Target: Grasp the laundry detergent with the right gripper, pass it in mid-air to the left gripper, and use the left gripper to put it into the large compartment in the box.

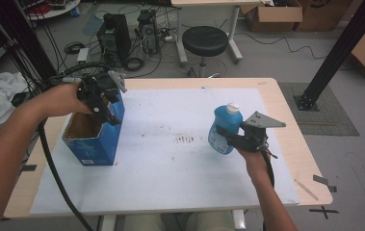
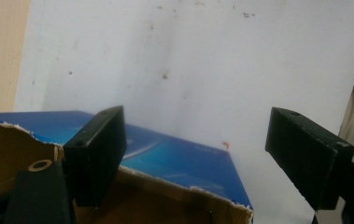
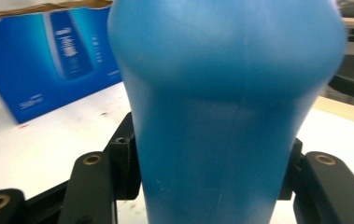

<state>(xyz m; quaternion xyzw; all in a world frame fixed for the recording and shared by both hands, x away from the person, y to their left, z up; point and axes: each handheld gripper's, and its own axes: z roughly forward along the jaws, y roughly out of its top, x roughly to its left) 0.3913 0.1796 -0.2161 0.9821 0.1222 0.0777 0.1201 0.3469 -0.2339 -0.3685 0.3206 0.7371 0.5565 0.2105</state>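
Two grippers at work. My right gripper (image 1: 228,134) has its fingers clenched on the blue bottle (image 1: 225,129), held off the desk (image 1: 286,130) at the right side, white cap up and tilted a little. In the right gripper view the fingers pinch the bottle's narrower waist. My left gripper (image 1: 104,107) sits at the far rim of the open blue carton (image 1: 92,139) on the left; its fingers are spread, one inside the torn cardboard wall, one outside, not closed on it. Judgement: bottle goes into the carton. To do it well, pinch the wall to steady the carton first, carry the bottle across high, then lower it straight through the opening, clear of the ragged edge.
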